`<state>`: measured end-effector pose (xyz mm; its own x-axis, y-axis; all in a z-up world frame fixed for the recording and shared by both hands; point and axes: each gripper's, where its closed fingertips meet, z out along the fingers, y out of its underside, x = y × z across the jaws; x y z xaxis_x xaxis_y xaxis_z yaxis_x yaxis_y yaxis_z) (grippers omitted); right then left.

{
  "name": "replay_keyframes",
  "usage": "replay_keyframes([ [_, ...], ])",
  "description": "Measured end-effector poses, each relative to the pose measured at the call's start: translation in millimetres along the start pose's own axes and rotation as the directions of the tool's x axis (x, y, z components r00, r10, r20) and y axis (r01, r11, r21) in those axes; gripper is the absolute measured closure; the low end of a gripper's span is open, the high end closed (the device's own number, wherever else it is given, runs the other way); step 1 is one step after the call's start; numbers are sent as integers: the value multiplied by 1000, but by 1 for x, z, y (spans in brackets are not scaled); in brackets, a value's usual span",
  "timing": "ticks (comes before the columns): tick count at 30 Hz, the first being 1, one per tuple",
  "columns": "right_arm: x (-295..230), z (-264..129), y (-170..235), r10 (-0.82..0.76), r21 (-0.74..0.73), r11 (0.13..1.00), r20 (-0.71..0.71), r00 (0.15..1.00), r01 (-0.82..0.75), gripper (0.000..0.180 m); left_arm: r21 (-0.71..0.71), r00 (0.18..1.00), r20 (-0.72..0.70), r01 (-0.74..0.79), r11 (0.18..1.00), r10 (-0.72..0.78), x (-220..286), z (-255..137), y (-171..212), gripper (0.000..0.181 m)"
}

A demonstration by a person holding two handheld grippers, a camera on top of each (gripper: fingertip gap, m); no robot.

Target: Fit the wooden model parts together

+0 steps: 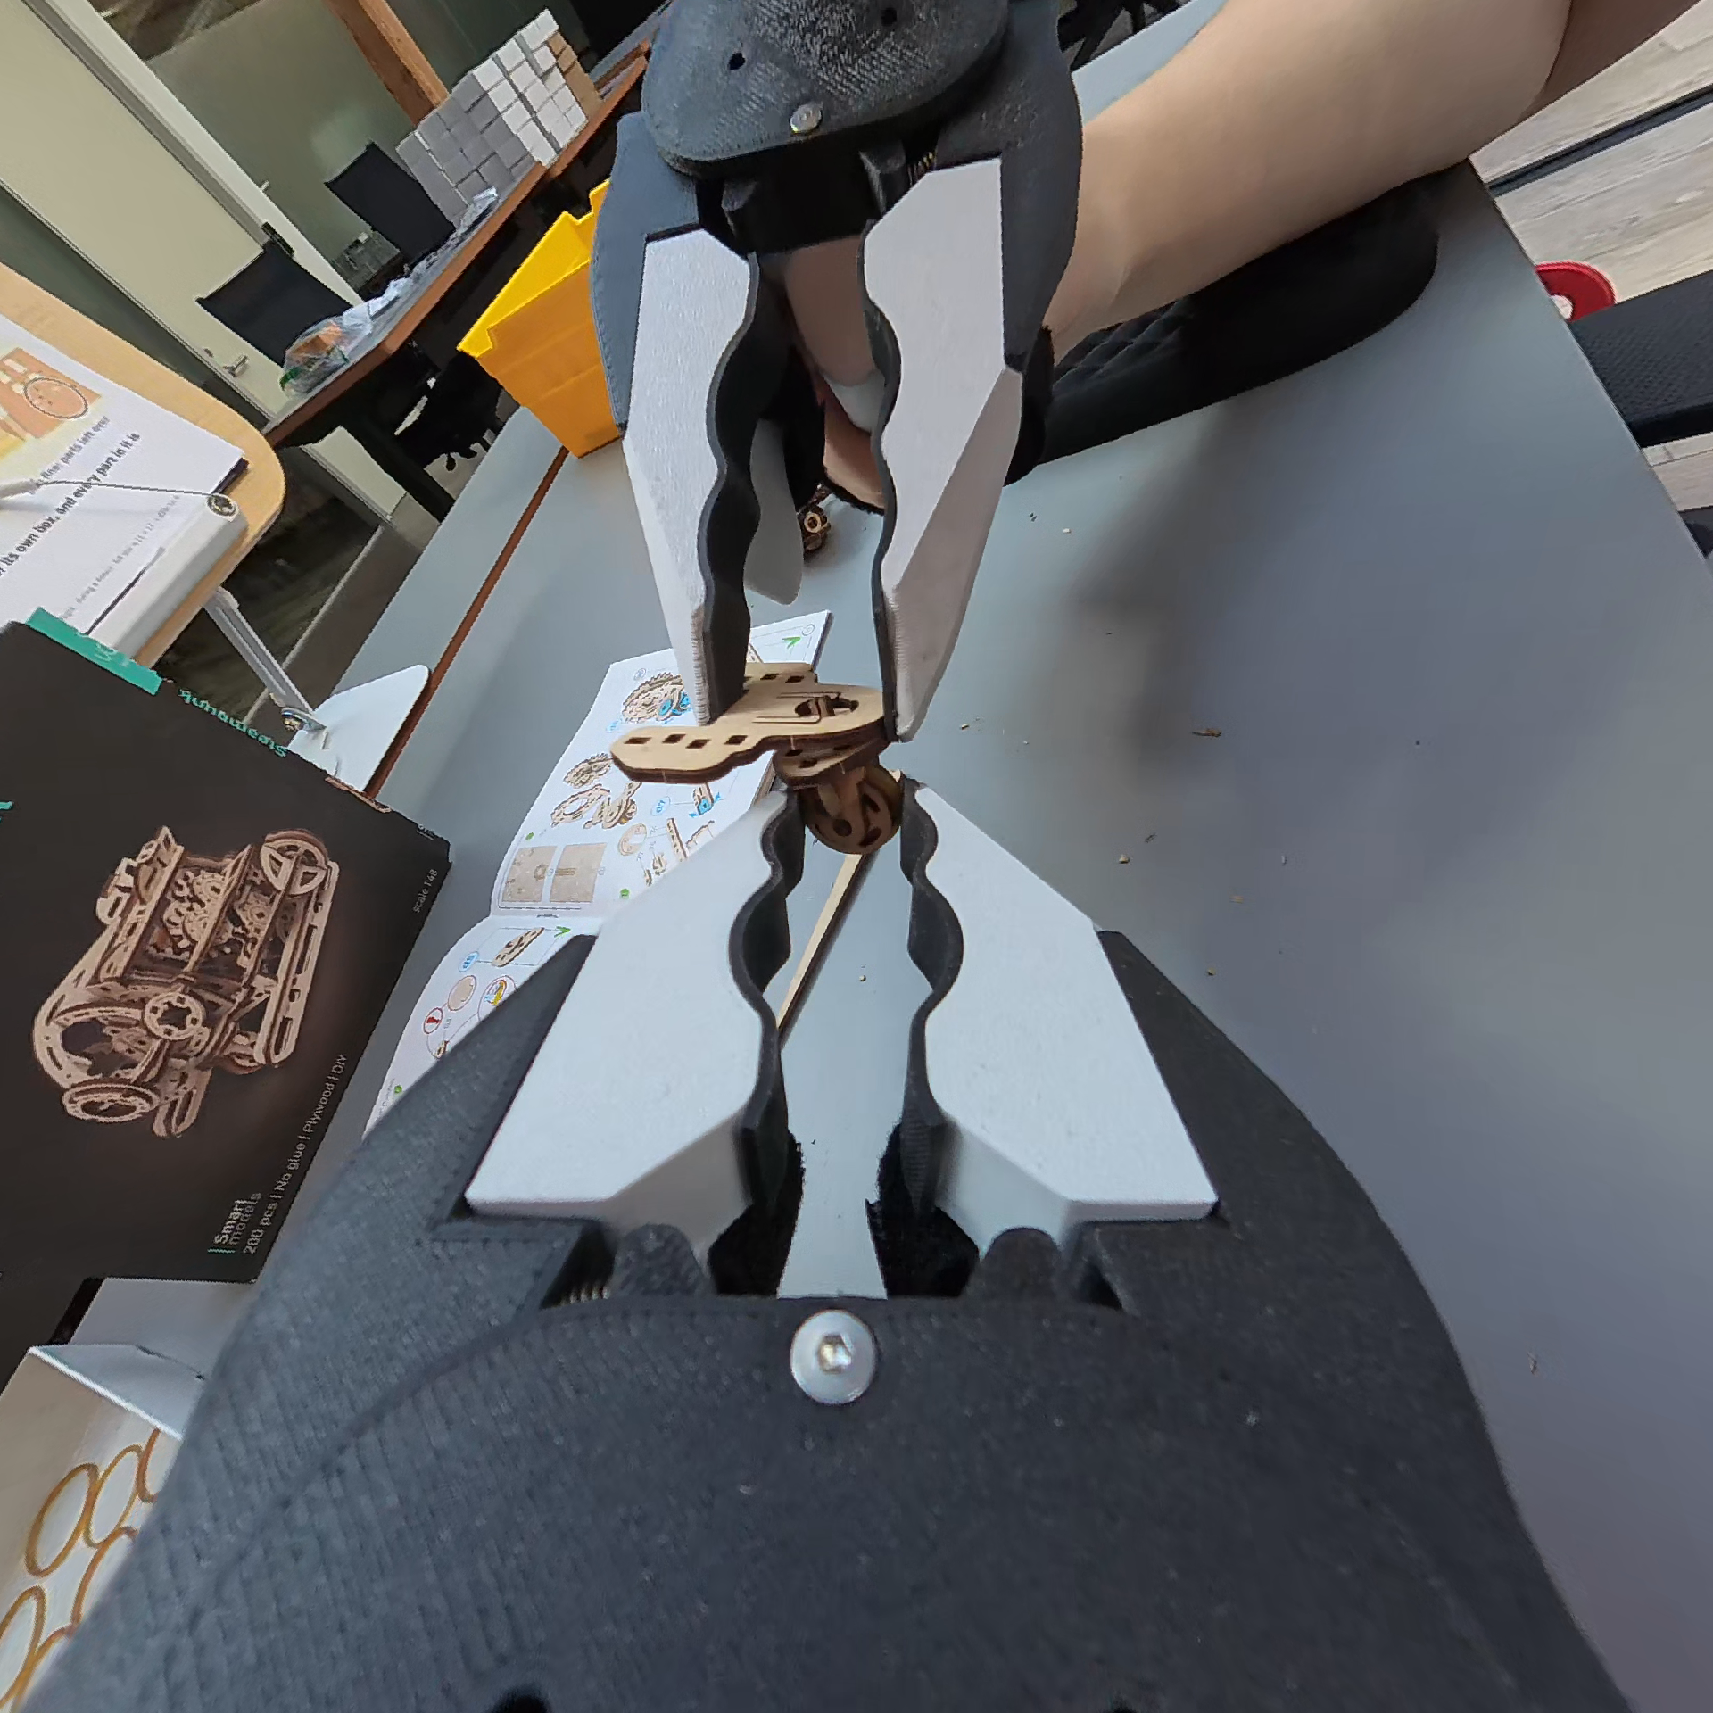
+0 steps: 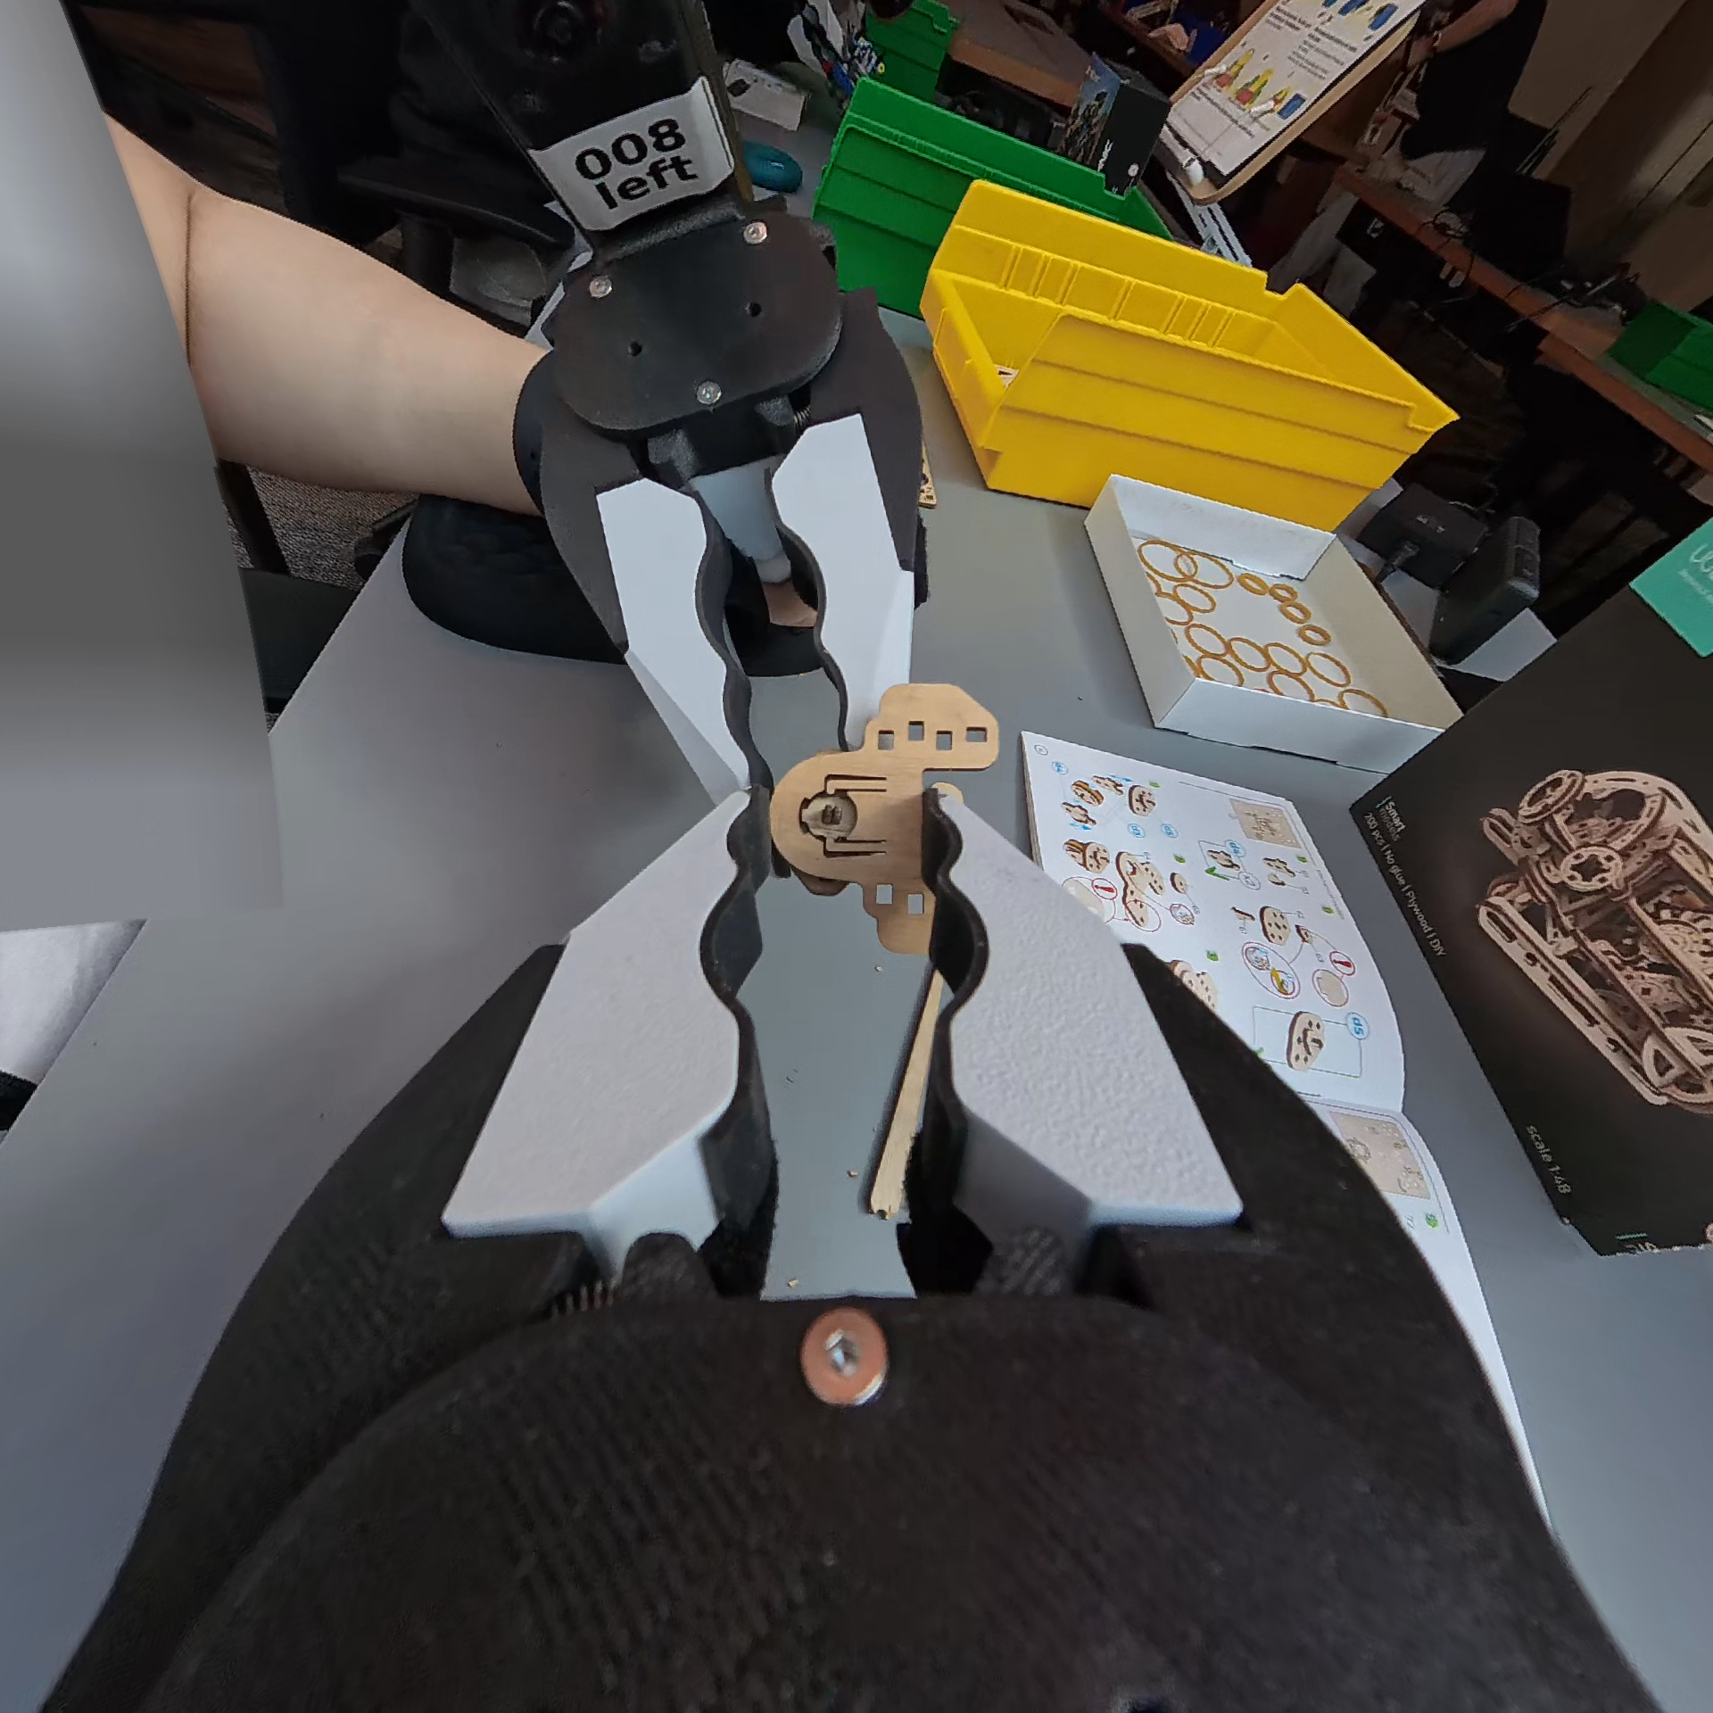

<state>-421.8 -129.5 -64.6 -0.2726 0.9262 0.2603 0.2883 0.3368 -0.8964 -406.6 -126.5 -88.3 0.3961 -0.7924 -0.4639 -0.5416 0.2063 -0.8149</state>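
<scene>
My left gripper [image 1: 849,805] is shut on a small round wooden wheel part [image 1: 857,825], held above the grey table [image 1: 1298,834]. My right gripper [image 1: 808,725] comes in from the far side, shut on a flat wooden plate [image 1: 704,749] with square slots that lies just over the wheel part and touches it. In the right wrist view my right gripper [image 2: 843,823] holds the plate [image 2: 876,797] by its edges. The left gripper [image 2: 802,762] is behind the plate, and the wheel part is mostly hidden by it. A thin wooden stick [image 2: 913,1094] lies on the table below.
An open instruction booklet [image 2: 1205,881] and a black model box [image 2: 1576,927] lie to one side. A white tray [image 2: 1298,737] of wooden rings, a yellow bin [image 2: 1159,389] and a green bin [image 2: 927,176] stand beyond. A person's forearm [image 1: 1251,185] rests on a black pad. My left gripper's tips are some 9 cm from the thin wooden stick [image 2: 913,1094].
</scene>
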Motion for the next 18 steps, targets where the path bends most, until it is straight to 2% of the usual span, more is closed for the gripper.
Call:
replay_keyframes([
  [5, 0, 2, 6, 8, -54, 999, -3, 1000, -8, 148, -38, 1000, 2, -2, 999, 2, 2, 3, 5, 163],
  [13, -8, 6, 20, 32, -88, 996, 70, 997, -26, 148, -98, 1000, -17, -22, 995, 20, 11, 8, 16, 163],
  [18, -6, 6, 21, 71, -49, 997, 96, 993, -66, 148, -94, 1000, -24, 11, 995, -14, 11, 10, 17, 163],
])
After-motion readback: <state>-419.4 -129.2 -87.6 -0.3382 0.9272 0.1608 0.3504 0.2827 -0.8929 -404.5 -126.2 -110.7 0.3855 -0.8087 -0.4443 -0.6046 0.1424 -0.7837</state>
